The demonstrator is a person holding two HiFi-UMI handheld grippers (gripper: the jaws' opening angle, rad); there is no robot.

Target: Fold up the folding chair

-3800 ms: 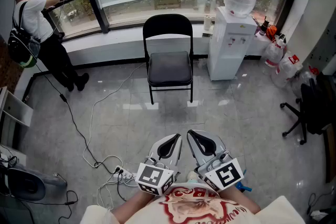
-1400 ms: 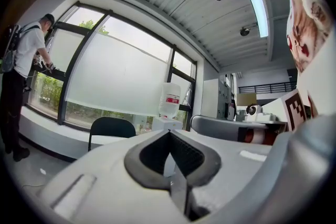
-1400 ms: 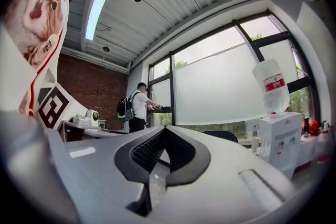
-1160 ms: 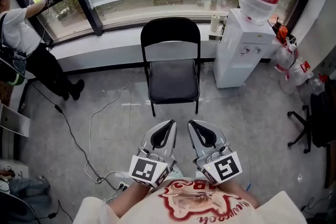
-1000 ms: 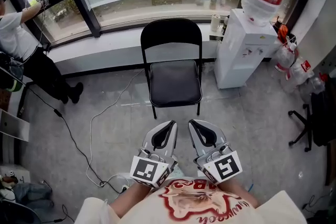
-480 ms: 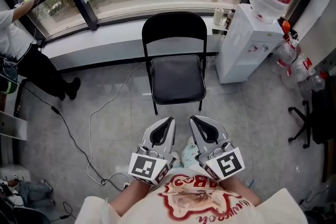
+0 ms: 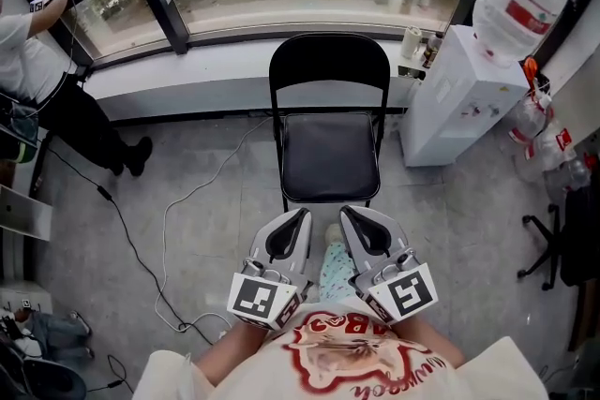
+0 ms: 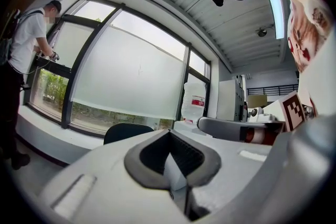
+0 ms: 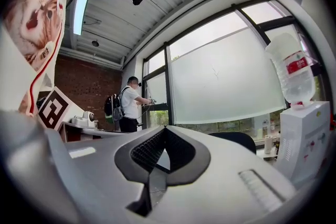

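Tongs pressed together and empty: left tongs (image 7: pixel 298 222) and right tongs (image 7: pixel 352 220) side by side. Folding chair (image 7: pixel 330 156) at 12 o'clock, seat down, now just beyond the tips, nearer than a second ago. Approach about done; folding not begun.

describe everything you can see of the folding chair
The folding chair is black: thin tube frame, rounded backrest panel, padded-looking seat. It stands unfolded and upright on the grey floor, seat level and bare, its back toward the window ledge, a white water dispenser beside it. The left gripper and right gripper hang short of it, not touching.
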